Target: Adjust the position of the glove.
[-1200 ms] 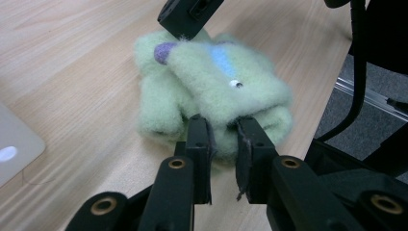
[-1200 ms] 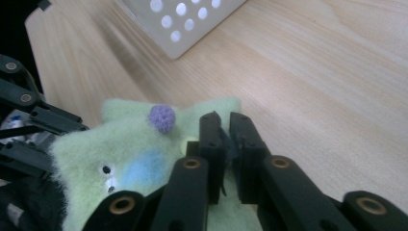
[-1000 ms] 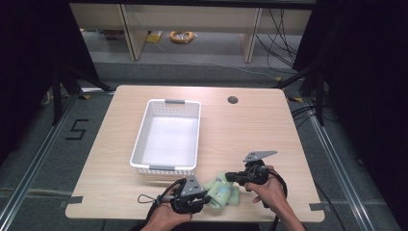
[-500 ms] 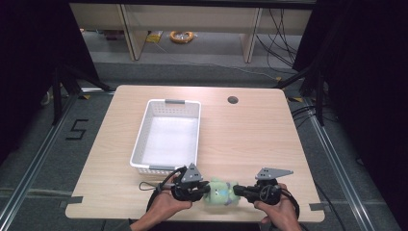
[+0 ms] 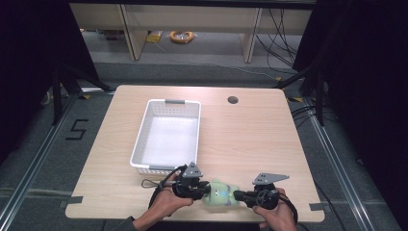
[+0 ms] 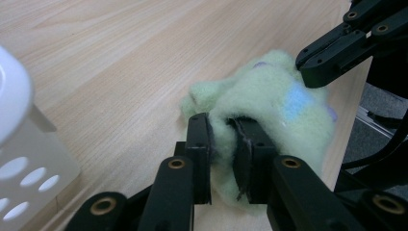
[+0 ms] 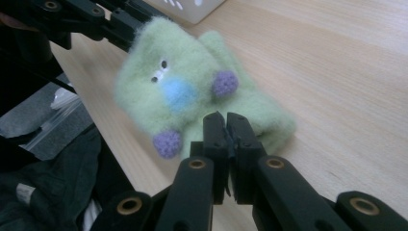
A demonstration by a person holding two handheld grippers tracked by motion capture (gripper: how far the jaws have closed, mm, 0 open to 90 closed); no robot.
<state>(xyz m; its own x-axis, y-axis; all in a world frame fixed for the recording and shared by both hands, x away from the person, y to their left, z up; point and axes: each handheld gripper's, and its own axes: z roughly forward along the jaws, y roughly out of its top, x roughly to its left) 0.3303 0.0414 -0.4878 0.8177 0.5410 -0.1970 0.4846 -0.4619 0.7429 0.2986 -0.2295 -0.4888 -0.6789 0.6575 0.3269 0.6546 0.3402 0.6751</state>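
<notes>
high view: a pale green fuzzy plush toy (image 5: 220, 192) lies at the near edge of the light wooden bench (image 5: 250, 139), between the left hand-held gripper (image 5: 204, 189) and the right hand-held gripper (image 5: 238, 195), just in front of the white perforated plastic basket (image 5: 167, 136).

left gripper view: its jaws, which have just been opening slightly, pinch a fold of the plush.

right gripper view: its jaws are clenched on the plush's lower edge.
</notes>
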